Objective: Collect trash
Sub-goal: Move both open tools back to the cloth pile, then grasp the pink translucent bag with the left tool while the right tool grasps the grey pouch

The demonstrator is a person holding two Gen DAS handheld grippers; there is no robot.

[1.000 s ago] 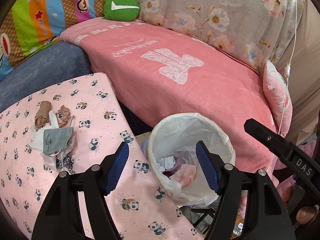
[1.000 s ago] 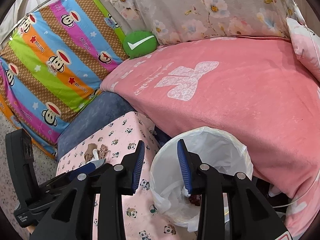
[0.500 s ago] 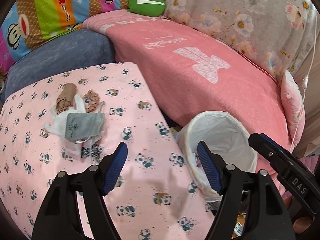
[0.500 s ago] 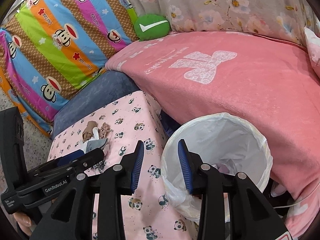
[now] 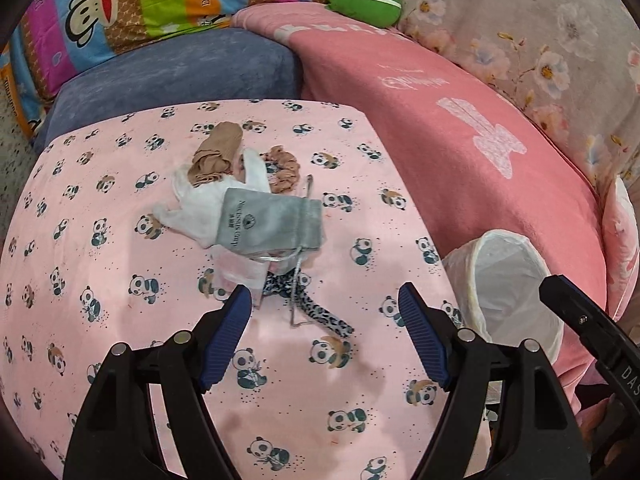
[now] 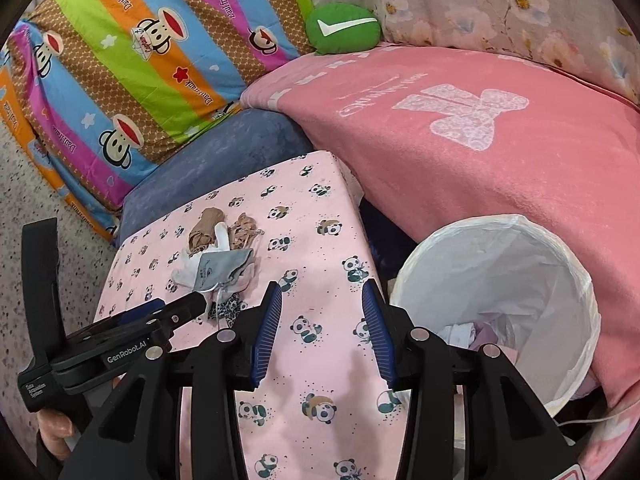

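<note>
Trash pile: grey drawstring pouch, white tissue, tan stockings, leopard strip, lying on the panda-print counter. Soft, light, tangling; best pinching the pouch. Left hand-held gripper standing wide and empty; right hand-held gripper opening, empty, beside the lined bin.

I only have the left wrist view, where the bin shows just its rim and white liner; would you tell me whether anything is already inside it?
Observer: Yes. The right wrist view looks into the bin, and crumpled white and pinkish scraps lie at its bottom.
Operator: Thank you. Is the right gripper carrying anything?
Observer: No. The right gripper has its jaws opening with nothing between them, only the panda cloth below.
Operator: And what holds my gripper from behind?
Observer: A hand shows at the lower left edge, under the left gripper, whose tips point at the pile of trash.
</note>
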